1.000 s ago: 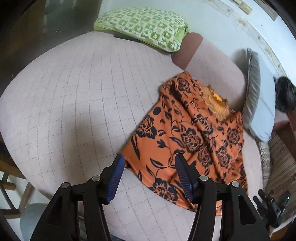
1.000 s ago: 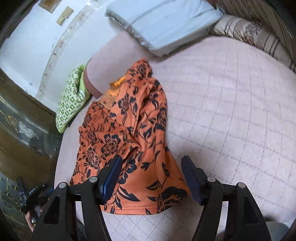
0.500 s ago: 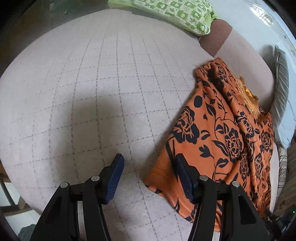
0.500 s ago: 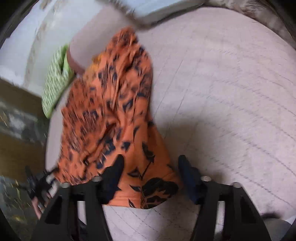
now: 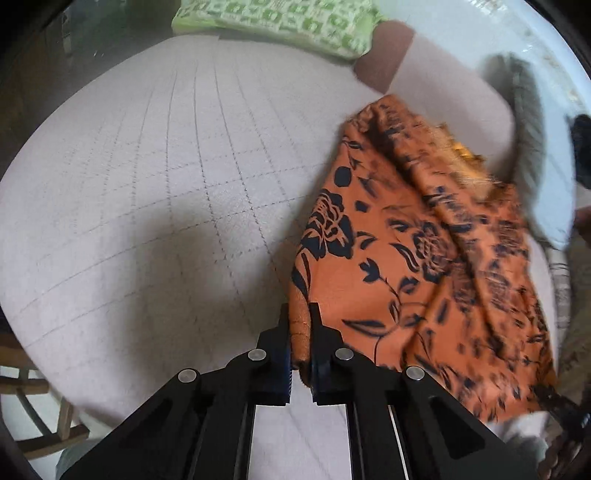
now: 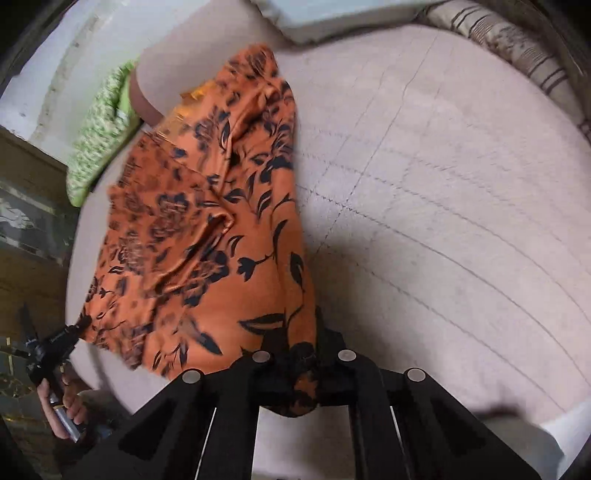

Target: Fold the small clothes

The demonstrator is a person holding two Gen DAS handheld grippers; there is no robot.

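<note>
An orange garment with a black flower print (image 5: 417,251) lies spread on a pale quilted bed (image 5: 166,177). My left gripper (image 5: 300,328) is shut on the garment's near left corner. The garment also shows in the right wrist view (image 6: 207,236), where my right gripper (image 6: 301,354) is shut on its near right corner. The cloth bunches between both pairs of jaws and lifts slightly off the bed. The left gripper (image 6: 55,350) shows small at the far left of the right wrist view, held in a hand.
A green patterned pillow (image 5: 280,22) lies at the bed's far edge, and a grey pillow (image 5: 532,147) lies at the right. A striped cushion (image 6: 517,48) sits at the far right of the bed. A wooden chair (image 5: 44,424) stands below the bed's near edge.
Both grippers were open above the garment's near hem. They have now closed on its two near corners, and the cloth is drawn toward me.
</note>
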